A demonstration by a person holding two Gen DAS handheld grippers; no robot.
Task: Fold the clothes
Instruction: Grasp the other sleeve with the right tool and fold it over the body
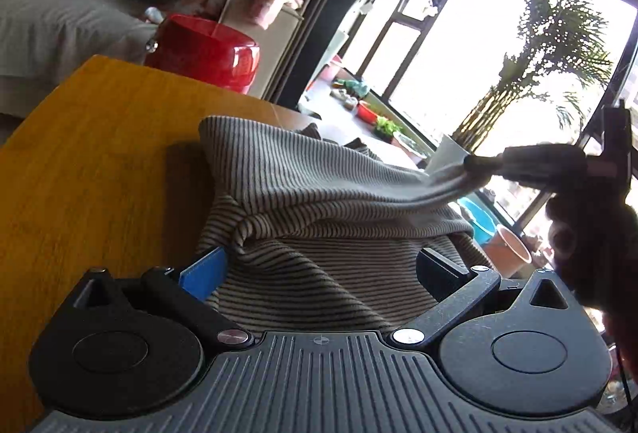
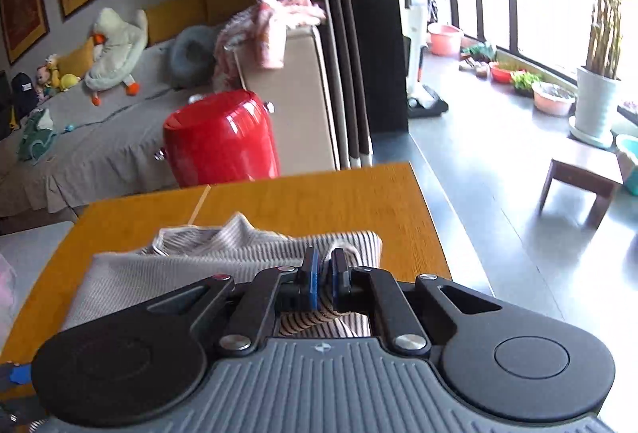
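Pinching striped garment (image 2: 255,253) on wooden table (image 2: 319,201).
Right gripper (image 2: 323,273) was clamped on a bunched fold; left gripper (image 1: 323,265) stood wide apart, fabric draped between its fingers.

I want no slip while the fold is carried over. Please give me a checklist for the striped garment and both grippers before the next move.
1. Right gripper shut on a bunched edge of the striped garment: ok.
2. That edge is lifted off the wooden table, cloth stretched toward the right gripper: ok.
3. Left gripper open, with cloth lying between its fingers: ok.
4. Left gripper pins the garment: cannot tell.
5. Bare table beyond the garment for landing the fold: ok.
6. Garment lies flat: not ok, it is rumpled.
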